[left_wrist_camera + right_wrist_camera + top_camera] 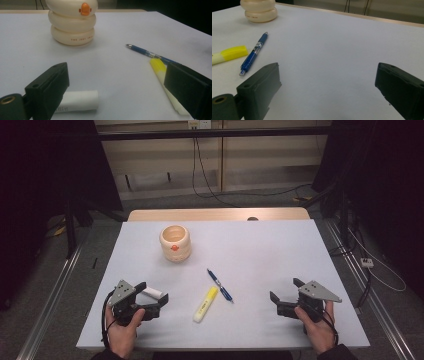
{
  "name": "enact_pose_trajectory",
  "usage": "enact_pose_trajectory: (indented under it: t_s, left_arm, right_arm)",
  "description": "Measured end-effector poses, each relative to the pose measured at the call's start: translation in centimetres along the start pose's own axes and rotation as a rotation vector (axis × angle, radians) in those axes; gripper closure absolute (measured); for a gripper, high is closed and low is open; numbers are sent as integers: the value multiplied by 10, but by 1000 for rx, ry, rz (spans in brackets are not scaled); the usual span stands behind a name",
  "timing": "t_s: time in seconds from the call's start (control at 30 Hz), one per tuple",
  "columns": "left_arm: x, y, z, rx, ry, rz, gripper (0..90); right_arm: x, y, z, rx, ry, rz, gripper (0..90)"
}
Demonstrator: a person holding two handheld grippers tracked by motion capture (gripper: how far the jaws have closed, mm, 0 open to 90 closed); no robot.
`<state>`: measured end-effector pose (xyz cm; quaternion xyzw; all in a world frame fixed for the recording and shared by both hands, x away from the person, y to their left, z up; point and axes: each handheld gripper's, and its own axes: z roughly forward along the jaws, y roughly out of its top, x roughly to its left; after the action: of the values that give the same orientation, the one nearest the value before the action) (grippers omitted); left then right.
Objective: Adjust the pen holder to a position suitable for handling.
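Note:
A cream ringed holder [175, 242] with an orange beak stands on the white table [280, 250], left of centre; it also appears as the holder [72, 21] and the holder [258, 10]. A blue pen [220, 285] and a yellow highlighter [205, 304] lie side by side at mid-table, seen again as the pen [150, 53], the highlighter [163, 80], the pen [254, 54] and the highlighter [228, 54]. A small white tube [152, 293] lies between the jaws of my left gripper [152, 297], which is open; the tube [78, 101] rests beside its left jaw. At the right front my right gripper [286, 291] stands open over bare table.
A wooden strip [217, 214] borders the table's far edge. Cables [210, 185] trail on the floor behind, and dark stands flank both sides. Rails run along the floor to the left and right of the table.

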<state>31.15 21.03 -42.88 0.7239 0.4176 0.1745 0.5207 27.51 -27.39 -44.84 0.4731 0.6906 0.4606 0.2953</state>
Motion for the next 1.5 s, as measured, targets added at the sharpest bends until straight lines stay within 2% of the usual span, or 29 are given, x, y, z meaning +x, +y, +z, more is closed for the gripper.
enact_pose_trajectory:
  t_s: [0.13, 0.4, 0.5, 0.57, 0.73, 0.93, 1.1, 1.33, 1.4, 1.5]
  left_arm:
    - [0, 2, 1, 13, 7, 17, 62]
    - [1, 5, -1, 23, 12, 22, 65]
    - [2, 11, 1, 20, 21, 5, 71]
    - [4, 16, 2, 23, 3, -10, 75]
    - [4, 25, 8, 22, -6, 21, 78]
    - [6, 40, 19, 20, -22, 21, 78]
    - [13, 50, 28, 22, -31, 4, 81]
    - [23, 66, 38, 38, -32, 17, 84]
    - [26, 71, 40, 35, -6, 27, 84]
    - [34, 78, 46, 52, -32, 23, 80]
  right_arm:
    - [-1, 0, -1, -4, 0, 6, 58]
    - [0, 1, 1, 1, 14, 7, 55]
    - [1, 1, 2, 10, 27, 8, 56]
    - [1, 0, 3, 17, 28, 6, 54]
    - [2, 0, 4, 17, 38, 4, 53]
    - [2, 0, 3, 17, 39, 8, 52]
    - [3, 0, 4, 21, 42, 10, 51]
    - [4, 0, 2, 18, 36, 9, 50]
    - [4, 0, 2, 20, 37, 10, 50]
    - [3, 0, 2, 21, 39, 11, 50]
